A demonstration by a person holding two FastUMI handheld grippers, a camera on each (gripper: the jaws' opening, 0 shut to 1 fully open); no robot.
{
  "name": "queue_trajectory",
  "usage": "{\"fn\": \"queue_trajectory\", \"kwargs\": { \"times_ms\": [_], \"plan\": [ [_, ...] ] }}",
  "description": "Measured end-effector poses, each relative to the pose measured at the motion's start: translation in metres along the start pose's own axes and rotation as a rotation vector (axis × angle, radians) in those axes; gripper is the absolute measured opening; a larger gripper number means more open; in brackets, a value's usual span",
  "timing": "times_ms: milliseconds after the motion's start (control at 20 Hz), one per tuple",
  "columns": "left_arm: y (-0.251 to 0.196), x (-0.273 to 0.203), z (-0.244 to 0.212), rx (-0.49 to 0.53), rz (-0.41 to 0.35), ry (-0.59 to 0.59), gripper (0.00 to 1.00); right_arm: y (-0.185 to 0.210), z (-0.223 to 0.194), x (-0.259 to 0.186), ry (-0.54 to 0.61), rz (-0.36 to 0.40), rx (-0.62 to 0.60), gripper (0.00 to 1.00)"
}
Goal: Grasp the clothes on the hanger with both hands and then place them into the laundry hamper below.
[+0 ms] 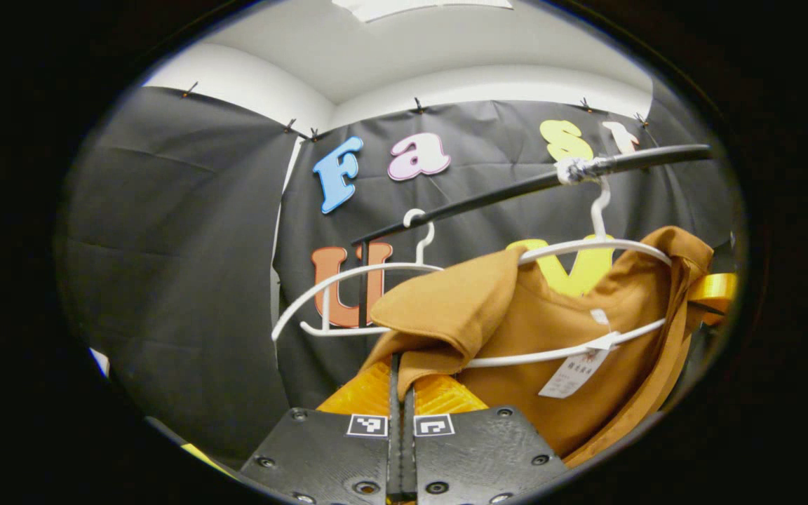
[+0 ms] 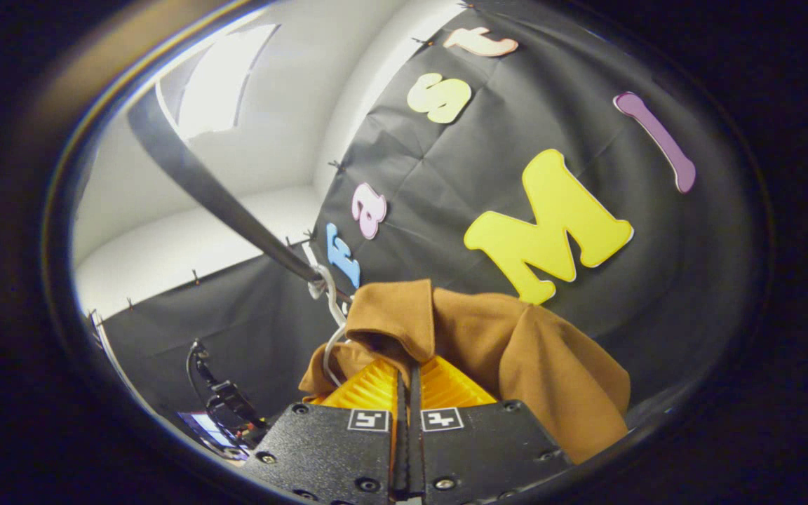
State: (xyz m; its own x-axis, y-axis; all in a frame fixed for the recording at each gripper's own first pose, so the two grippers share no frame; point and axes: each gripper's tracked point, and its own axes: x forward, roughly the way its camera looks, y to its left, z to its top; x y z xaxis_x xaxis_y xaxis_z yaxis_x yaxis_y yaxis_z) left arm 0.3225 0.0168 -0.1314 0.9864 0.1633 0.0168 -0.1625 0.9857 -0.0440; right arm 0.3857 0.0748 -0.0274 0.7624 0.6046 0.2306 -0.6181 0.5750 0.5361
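A brown garment hangs on a white hanger from a black rail. My left gripper is shut on a fold of its left shoulder, which is pulled off the hanger's arm. In the right gripper view the same brown garment bunches over the fingers, and my right gripper is shut on its other shoulder, just below the white hanger hook on the black rail. The other gripper peeks out at the garment's far edge in the left gripper view.
A second, bare white hanger hangs on the rail left of the garment. A white tag dangles inside the collar. Black cables and a device sit low at the left in the right gripper view.
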Motion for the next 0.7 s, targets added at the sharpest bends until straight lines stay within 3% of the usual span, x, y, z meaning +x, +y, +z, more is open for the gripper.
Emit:
{"fn": "queue_trajectory", "kwargs": {
  "times_ms": [200, 300, 700],
  "plan": [
    [0.023, 0.013, 0.013, -0.072, 0.028, -0.008, 0.04, -0.029, 0.038, -0.002, -0.153, -0.108, 0.033, 0.02],
    [0.034, 0.012, 0.014, -0.107, 0.056, -0.003, 0.00, -0.038, 0.048, -0.007, -0.211, -0.155, 0.025, 0.03],
    [0.037, 0.014, -0.038, -0.157, 0.042, 0.143, 0.00, -0.057, 0.057, -0.012, -0.232, -0.313, -0.135, 0.03]
  ]
}}
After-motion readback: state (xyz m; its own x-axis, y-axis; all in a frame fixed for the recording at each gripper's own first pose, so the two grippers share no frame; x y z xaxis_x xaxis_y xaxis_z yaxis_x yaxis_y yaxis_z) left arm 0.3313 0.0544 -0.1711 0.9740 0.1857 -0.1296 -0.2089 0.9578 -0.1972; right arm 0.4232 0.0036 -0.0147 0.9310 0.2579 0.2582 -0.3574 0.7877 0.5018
